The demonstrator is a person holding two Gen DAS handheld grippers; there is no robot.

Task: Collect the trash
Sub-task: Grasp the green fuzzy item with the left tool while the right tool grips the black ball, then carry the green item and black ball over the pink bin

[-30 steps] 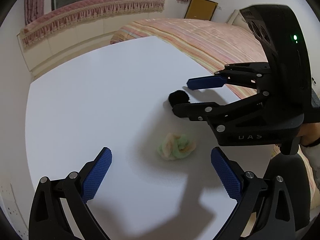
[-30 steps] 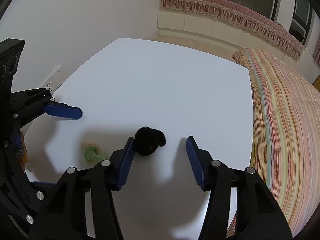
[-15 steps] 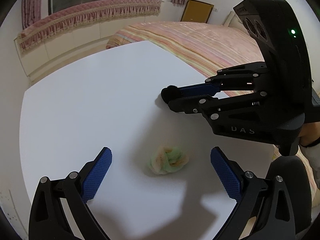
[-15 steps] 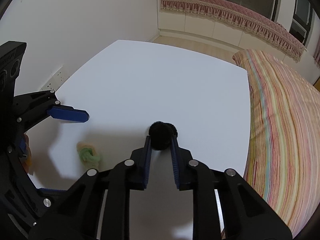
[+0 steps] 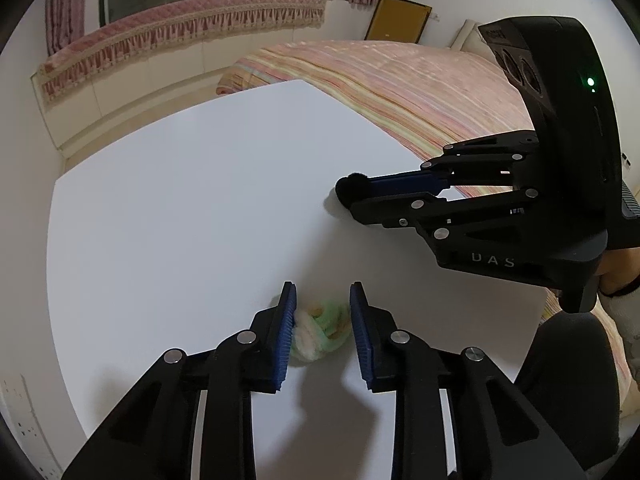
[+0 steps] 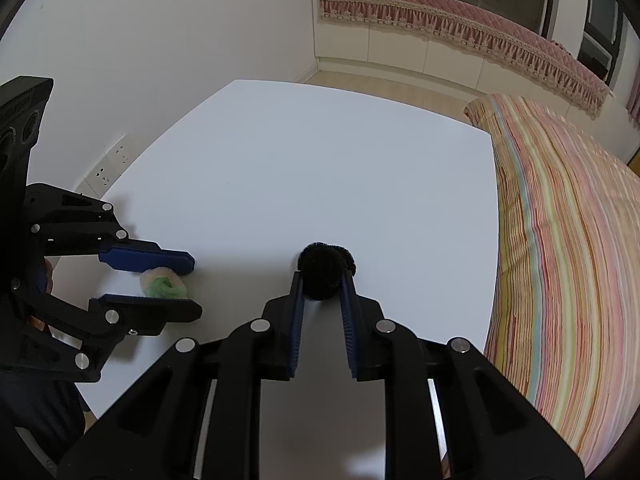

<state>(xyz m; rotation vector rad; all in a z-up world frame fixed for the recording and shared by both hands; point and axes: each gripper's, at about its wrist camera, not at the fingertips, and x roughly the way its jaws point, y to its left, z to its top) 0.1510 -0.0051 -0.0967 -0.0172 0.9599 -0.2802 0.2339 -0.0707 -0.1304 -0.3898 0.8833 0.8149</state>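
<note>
A pastel green, pink and cream wad of fluff (image 5: 324,328) lies on the white table (image 5: 180,200) between the blue pads of my left gripper (image 5: 322,292). Its jaws are closing and both pads touch the wad. From the right wrist view, the left gripper (image 6: 196,284) flanks the same wad (image 6: 164,282). A black fuzzy ball (image 6: 326,264) sits pinched at the tips of my right gripper (image 6: 322,280), still on the table top. The left wrist view shows the right gripper (image 5: 352,196) with the black ball (image 5: 350,186) poking out of its tips.
A bed with a striped cover (image 6: 560,240) runs along the table's right edge. Wall sockets (image 6: 114,164) sit by the left edge. A pink-covered window bench (image 5: 180,36) lies beyond. A dark chair (image 5: 568,380) and a person's hand (image 5: 620,268) are at the right.
The left jaws have come in from wide open onto the pastel wad. The right jaws have shut on the black ball. Neither hand has shifted.
</note>
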